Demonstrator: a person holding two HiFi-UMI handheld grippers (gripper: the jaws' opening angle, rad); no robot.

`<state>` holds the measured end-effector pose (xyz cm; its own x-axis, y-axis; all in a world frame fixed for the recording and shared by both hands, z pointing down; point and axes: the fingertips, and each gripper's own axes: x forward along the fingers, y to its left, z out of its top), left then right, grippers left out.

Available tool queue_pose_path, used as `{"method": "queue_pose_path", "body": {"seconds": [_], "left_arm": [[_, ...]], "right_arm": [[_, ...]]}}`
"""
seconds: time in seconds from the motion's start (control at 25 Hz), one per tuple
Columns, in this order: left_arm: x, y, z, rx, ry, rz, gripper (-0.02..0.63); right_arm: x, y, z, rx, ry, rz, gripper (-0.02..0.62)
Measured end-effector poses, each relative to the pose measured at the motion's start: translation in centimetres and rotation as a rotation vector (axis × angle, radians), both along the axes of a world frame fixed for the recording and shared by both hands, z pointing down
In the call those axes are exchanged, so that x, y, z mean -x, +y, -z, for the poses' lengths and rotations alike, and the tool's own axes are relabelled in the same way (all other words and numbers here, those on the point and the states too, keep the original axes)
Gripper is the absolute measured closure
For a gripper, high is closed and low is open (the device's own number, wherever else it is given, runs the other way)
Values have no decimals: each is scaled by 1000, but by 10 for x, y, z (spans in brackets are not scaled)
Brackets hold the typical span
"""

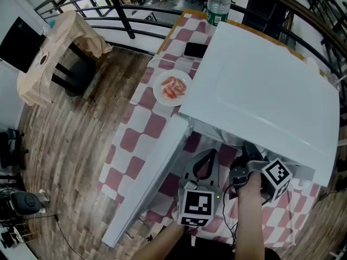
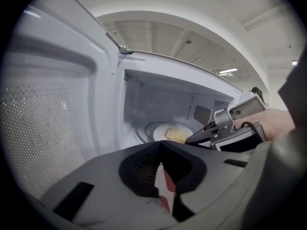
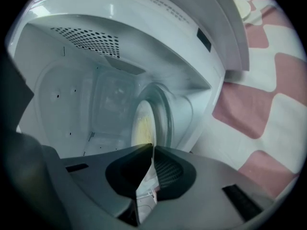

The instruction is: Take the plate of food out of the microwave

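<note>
Plate (image 2: pixel 158 131) in microwave (image 1: pixel 260 85) on checkered tbl (image 1: pixel 138 140)

Small print runs along the microwave (image 3: pixel 144 13) top, too fine to read. The bottle (image 1: pixel 218 4) label is unreadable too.

A checked tablecloth (image 1: pixel 138 129) carries a water bottle (image 1: pixel 218 4) at the far end. A black phone (image 1: pixel 195 50) lies nearer, and a small plate of pink food (image 1: pixel 172 88) nearer still. A cloth-draped table (image 1: pixel 54 53) stands far left.

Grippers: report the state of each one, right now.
Left gripper: closed, empty.
Right gripper: closed on the rim of the plate of food.
</note>
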<state>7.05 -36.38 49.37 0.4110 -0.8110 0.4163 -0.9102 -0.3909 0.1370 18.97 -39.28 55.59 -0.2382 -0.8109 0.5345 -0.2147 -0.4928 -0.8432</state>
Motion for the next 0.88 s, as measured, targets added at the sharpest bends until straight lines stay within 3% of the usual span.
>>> {"method": "queue_pose_path", "body": {"seconds": [0.64, 0.76, 0.88], "left_arm": [[-12, 16, 0, 14, 16, -19, 589], [-16, 21, -8, 58, 43, -24, 589], [-17, 25, -24, 157, 116, 3, 589]], "right_arm": [[-8, 45, 9, -13, -32, -32, 578], [-12, 51, 7, -16, -47, -42, 578], [-15, 56, 7, -22, -50, -44, 578]]}}
